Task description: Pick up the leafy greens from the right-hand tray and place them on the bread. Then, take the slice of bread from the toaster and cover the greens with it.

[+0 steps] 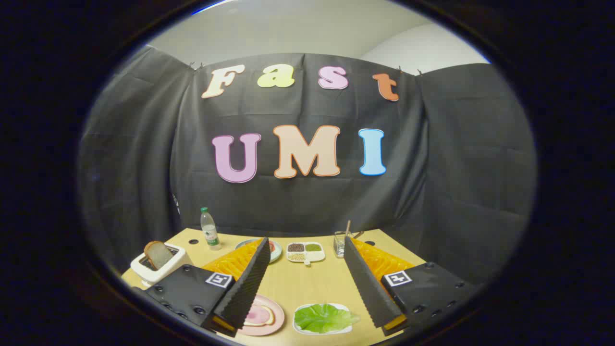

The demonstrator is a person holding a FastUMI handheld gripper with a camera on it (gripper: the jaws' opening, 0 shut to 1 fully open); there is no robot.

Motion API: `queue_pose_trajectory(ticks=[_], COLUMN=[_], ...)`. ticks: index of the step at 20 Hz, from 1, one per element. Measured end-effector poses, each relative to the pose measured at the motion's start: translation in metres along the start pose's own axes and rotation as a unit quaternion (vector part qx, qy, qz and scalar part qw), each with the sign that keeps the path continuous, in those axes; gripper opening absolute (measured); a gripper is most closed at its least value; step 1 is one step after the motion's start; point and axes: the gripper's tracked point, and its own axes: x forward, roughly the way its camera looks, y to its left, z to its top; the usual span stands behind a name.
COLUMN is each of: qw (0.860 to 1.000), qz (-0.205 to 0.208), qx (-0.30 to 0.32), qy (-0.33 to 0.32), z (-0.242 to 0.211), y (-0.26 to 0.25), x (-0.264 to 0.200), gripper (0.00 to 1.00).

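The leafy greens (324,317) lie on a white tray (347,330) on the wooden table, low between my two fingers and nearer the right one. To their left a pink plate (275,321) carries a slice of bread (259,317) with ham on it, partly hidden by my left finger. A white toaster (158,266) stands beyond my left finger with a bread slice (156,253) sticking up out of it. My gripper (305,245) hovers above the table, open wide, with nothing between its fingers.
At the far side of the table stand a water bottle (209,229), a plate (275,250) behind my left finger, a white divided dish of seeds (304,252) and a glass with a stick (340,242).
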Motion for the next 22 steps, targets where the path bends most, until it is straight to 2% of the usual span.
queue_pose_trajectory(ticks=[13, 22], qw=[0.999, 0.994], qz=[0.021, 0.058], qx=[0.015, 0.024], qy=[0.021, 0.086], z=[-0.01, -0.048], y=[-0.029, -0.047], x=[0.003, 0.002], gripper=[0.98, 0.98])
